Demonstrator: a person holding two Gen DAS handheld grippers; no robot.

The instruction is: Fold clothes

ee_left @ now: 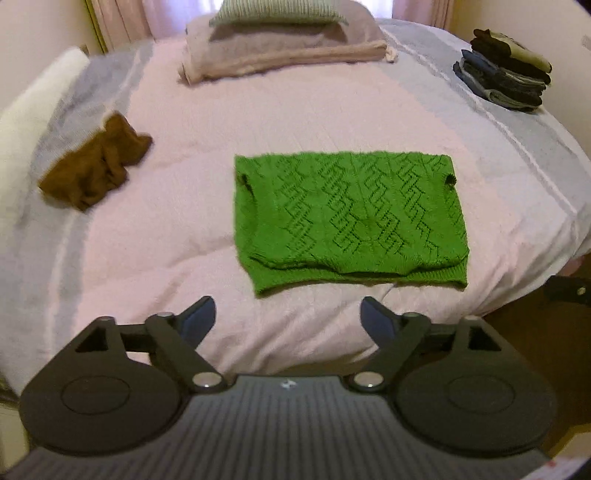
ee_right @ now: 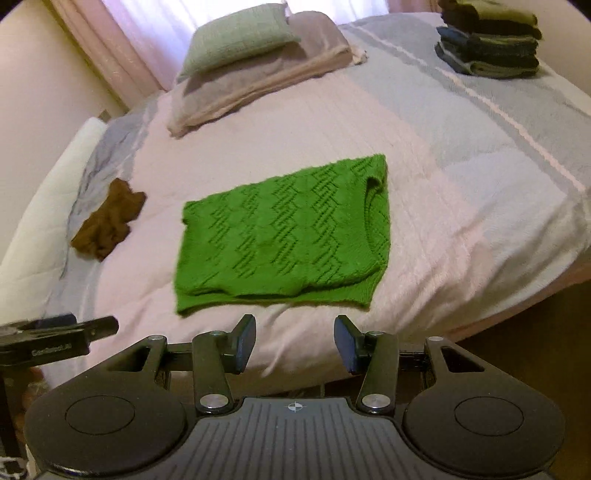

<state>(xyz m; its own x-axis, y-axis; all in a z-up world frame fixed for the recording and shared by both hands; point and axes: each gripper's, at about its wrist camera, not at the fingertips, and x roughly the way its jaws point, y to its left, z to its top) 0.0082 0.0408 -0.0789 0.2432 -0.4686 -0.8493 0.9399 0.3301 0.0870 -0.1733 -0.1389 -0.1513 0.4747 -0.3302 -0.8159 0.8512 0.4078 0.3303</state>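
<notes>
Across the whole scene spreads the bed (ee_left: pixel 332 110), its pink and grey cover taking up most of both views. At its far end sits a folded pinkish blanket (ee_left: pixel 280 51) with a pale green cushion (ee_left: pixel 277 13) on top. Near the middle of the bed lies the green knitted sweater (ee_left: pixel 351 218), already folded into a neat flat rectangle, one layer lapped over the ribbed hem at the near edge. In the far right corner stands a stack of dark folded clothes (ee_left: pixel 506 74); well apart to the left lies a crumpled brown garment (ee_left: pixel 96 166), not yet folded.

Both tools hover off the near edge of the bed, touching nothing. The left gripper (ee_left: pixel 288 317) has its jaws spread wide and empty; the right gripper (ee_right: pixel 294 341) has its jaws parted less far, also empty, with a clear gap between the pads.

The green piece looks finished, so the step in hand is probably to move it to the stack or to fetch the brown one. To carry the sweater well, each gripper should pinch through all layers at opposite sides, lift evenly, and keep the fold from sliding open. For the brown garment, spread it flat before folding.

No brand reads clearly: a small crosshair mark sits on each gripper body, and faint lettering on the left tool in the right view is too blurred to make out.
</notes>
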